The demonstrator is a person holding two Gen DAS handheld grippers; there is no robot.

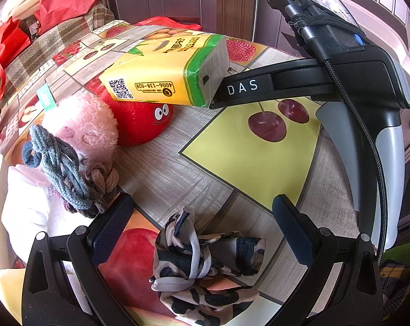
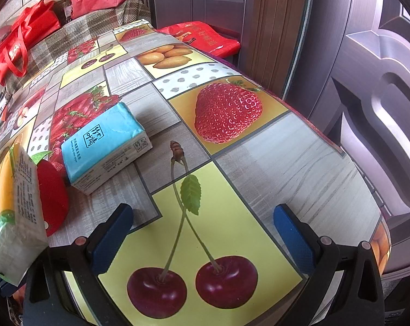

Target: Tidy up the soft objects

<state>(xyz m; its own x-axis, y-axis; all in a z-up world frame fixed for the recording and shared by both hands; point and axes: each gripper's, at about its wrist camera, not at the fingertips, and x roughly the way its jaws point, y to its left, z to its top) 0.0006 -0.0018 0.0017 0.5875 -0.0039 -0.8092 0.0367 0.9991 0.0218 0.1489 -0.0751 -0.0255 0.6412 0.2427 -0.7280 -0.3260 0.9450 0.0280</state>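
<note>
Camouflage-patterned fabric pouch with a pale grey drawstring (image 1: 202, 266): crumpled, lying on the fruit-print oilcloth table cover (image 1: 177, 179), directly between the fingers of the left gripper (image 1: 202, 233); jaws wide apart, nothing held.

Knotted rope toy, grey-blue and brown cord (image 1: 69, 174): just beyond the left finger, resting against a pink fluffy plush toy (image 1: 82, 125). White soft fabric item (image 1: 25, 206) beside them at the left edge; its kind cannot be told.

Red round plush with cartoon eyes (image 1: 139, 125): behind the pink plush, touching it.

Yellow and green soft tissue pack (image 1: 167, 73): tilted, one end lying on top of the red plush. Printed with a QR code and the number "4006-138-028", seen upside down; other print is in Chinese characters. The right gripper (image 2: 202, 233) shows a finger marked "DAS" touching the pack's grey end in the left wrist view; its own view shows the jaws wide apart and empty over a cherry panel, the pack lying outside its left finger.

Blue soft tissue pack with dark Chinese lettering (image 2: 107, 146): flat on the cover beyond the red plush, just beside it.

Open cover lies right of the packs as far as the table's curved right edge, next to a dark panelled door (image 2: 368, 108). Red carrier bags (image 2: 17, 46) sit past the far left end.
</note>
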